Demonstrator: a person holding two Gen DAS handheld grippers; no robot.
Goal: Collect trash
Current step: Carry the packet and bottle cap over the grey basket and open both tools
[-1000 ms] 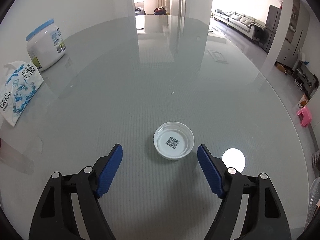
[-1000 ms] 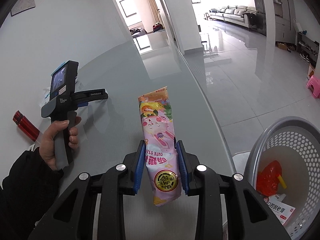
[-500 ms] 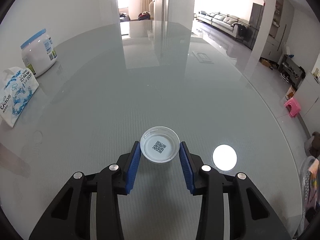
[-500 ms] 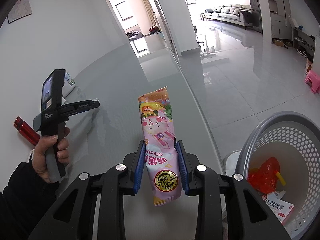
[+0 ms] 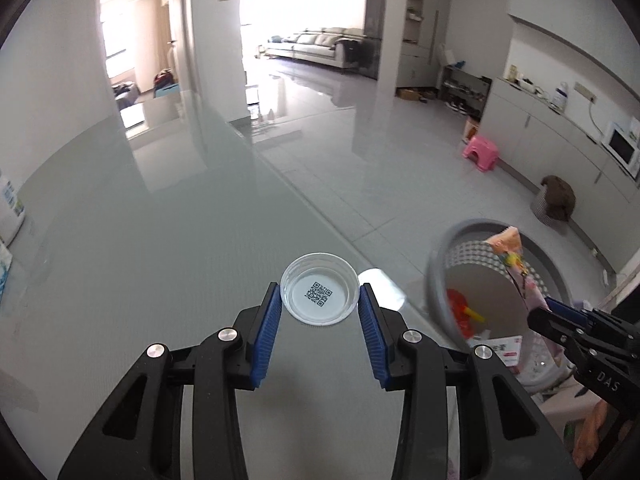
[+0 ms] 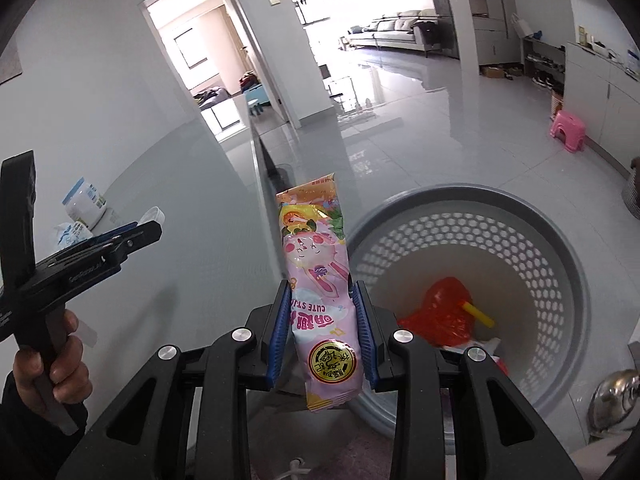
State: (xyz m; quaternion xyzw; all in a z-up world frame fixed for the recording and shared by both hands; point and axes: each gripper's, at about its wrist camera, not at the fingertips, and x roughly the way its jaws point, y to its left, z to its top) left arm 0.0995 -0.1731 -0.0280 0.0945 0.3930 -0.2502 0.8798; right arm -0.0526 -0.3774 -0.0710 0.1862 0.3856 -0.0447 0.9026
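Here, a clear lid is clamped in the left tongs above the tabletop, while a pink wrapper is clamped in the right tongs beside the grey basket containing red trash.

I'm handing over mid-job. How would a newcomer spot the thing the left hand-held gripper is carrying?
Start at the grey glass table and find the left hand-held gripper near its edge by the basket. Between its blue pads sits a shallow, round, clear lid. A black QR code in its centre sets it apart; the wrapper in the right hand-held gripper is pink.
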